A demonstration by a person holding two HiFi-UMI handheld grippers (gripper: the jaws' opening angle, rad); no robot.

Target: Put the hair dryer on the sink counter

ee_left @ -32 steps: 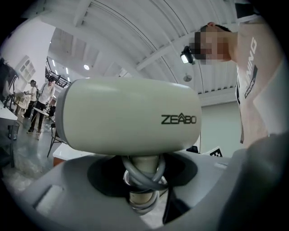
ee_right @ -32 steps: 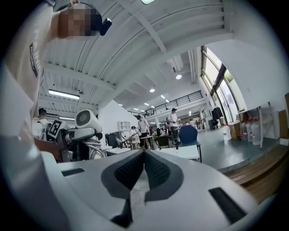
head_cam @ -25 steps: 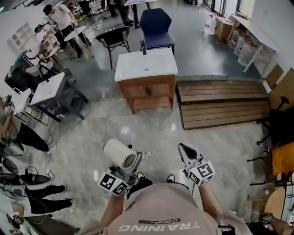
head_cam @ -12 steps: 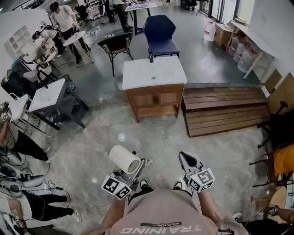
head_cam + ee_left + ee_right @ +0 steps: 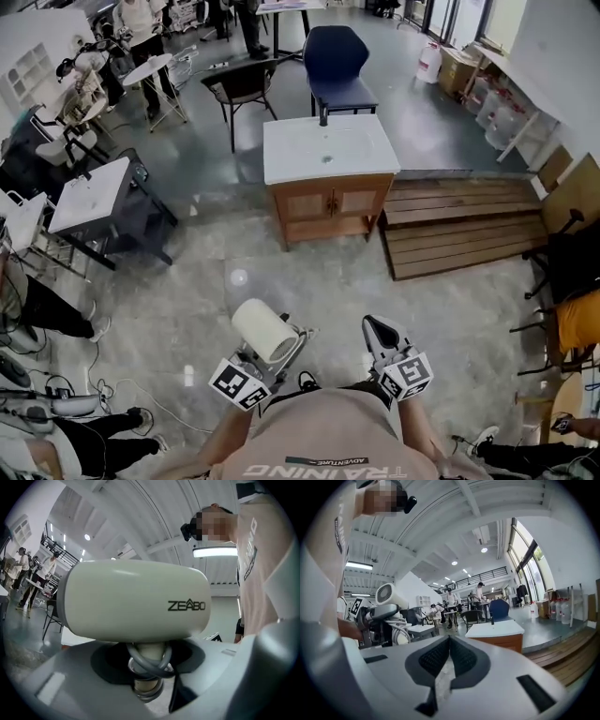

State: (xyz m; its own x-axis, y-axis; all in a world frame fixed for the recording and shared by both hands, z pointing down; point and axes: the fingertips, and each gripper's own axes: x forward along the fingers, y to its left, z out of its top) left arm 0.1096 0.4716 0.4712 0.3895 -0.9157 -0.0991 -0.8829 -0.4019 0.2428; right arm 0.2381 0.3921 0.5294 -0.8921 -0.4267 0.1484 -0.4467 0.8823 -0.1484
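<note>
A cream hair dryer [image 5: 264,330] stands upright in my left gripper [image 5: 277,354], low in the head view. In the left gripper view the hair dryer's barrel [image 5: 136,599] fills the picture. Its handle, wrapped in grey cord, sits between the jaws of the left gripper [image 5: 148,677], which is shut on it. My right gripper [image 5: 377,327] is held beside it, shut and empty, and its pads [image 5: 461,656] meet at the tip. The white sink counter [image 5: 328,150] on a wooden cabinet stands ahead across the floor; the right gripper view shows this sink counter [image 5: 494,629] too.
A low wooden platform [image 5: 469,225] lies right of the cabinet. A blue chair [image 5: 337,56] and a black chair [image 5: 239,84] stand behind it. A grey stand with a white top [image 5: 89,192], people and floor cables are at the left. A seated person [image 5: 577,328] is at the right.
Both grippers have been carried across the floor toward the sink cabinet, which now sits lower and further right in the head view. The left gripper's hold on the dryer is unchanged.
</note>
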